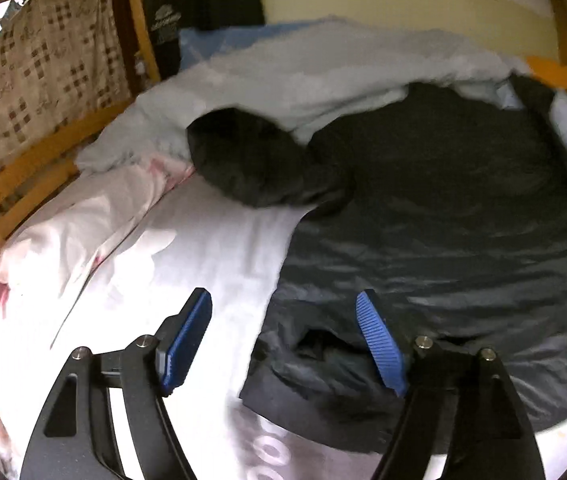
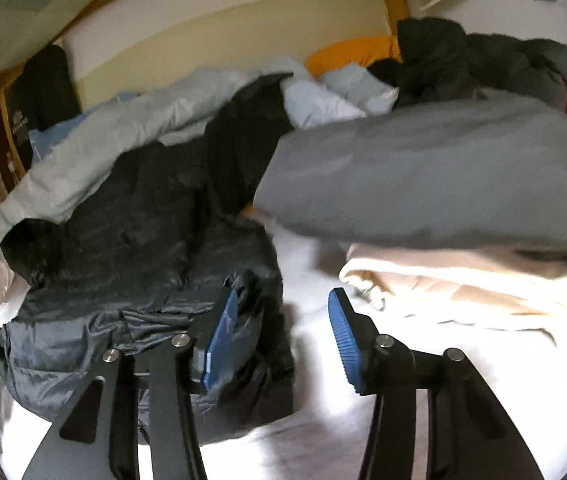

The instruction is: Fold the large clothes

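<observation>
Both the left gripper (image 1: 283, 340) and the right gripper (image 2: 283, 340) have matte black linkage arms with triangular cut-outs. Silver round screw heads mark the pivots (two per side). The fingers (image 1: 381, 344) carry ribbed blue pads.

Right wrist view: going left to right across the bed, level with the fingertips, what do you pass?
Dark puffer jacket → right gripper, jaws open over bare white sheet → crumpled beige blanket.
</observation>
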The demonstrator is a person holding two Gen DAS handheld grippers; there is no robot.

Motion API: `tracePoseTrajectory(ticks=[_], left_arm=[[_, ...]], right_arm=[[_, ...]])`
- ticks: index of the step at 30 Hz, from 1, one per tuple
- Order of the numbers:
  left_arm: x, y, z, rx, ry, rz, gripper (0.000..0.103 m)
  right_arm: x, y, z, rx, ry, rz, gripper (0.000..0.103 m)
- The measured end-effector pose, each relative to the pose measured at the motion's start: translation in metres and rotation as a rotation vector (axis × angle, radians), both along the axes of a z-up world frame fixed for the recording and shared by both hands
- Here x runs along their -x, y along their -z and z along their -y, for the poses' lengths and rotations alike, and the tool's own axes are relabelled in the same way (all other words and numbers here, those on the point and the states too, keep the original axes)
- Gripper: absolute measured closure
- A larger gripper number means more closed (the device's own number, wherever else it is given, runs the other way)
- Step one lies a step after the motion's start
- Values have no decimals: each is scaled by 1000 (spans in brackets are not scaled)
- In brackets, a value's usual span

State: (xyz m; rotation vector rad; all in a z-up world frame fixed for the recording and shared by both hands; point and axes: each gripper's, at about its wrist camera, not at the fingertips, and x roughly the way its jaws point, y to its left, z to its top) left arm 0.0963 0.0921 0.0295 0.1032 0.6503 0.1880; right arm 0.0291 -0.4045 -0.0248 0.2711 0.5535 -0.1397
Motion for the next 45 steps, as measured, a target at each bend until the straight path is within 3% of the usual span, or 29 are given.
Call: tracePoseTrajectory(ticks=[5, 8, 11, 16, 21, 24, 29, 31, 33, 35, 36, 39, 41, 43, 45], left_arm=[[34, -21, 25, 94, 203, 107, 19], [39, -11, 53, 153, 360, 53, 19], [30, 7, 77, 166, 416, -24, 19], [4, 30, 70, 103, 293, -75, 19], [-32, 60, 39, 25, 68, -159, 19], [-35, 66, 20, 104, 39, -180, 17], [-25, 49, 8, 80, 0, -115, 17], [-19, 35, -2, 109, -18, -81, 17], [-14, 26, -15, 134, -41, -67, 9], [-14, 24, -27, 160, -98, -111, 6], [-15, 28, -38, 217, -125, -160, 6], [-14, 43, -71, 488, -135, -241, 6], [-18, 55, -82, 564, -169, -277, 7], [-25, 67, -83, 596, -151, -311, 8], [-26, 66, -74, 529, -128, -282, 17]], right_arm=[[19, -10, -15, -30, -105, 44, 50], [14, -3, -42, 4, -174, 22, 48], [1, 17, -71, 9, -211, -43, 48], [-18, 35, -83, -31, -306, -105, 48], [-30, 49, -58, -13, -190, -152, 49], [-33, 50, -47, -43, -180, -166, 49], [-28, 40, -39, 48, -81, -125, 49], [-21, 33, -27, 30, -49, -92, 48], [-19, 29, -15, -9, -35, -97, 48], [-17, 29, 0, -73, -12, -130, 48], [-15, 28, 5, -109, -4, -150, 48], [-5, 30, 19, -298, -66, -162, 48], [-5, 35, 21, -367, -119, -190, 46], [-13, 45, 13, -346, -143, -253, 46], [-21, 56, 6, -311, -162, -317, 46]])
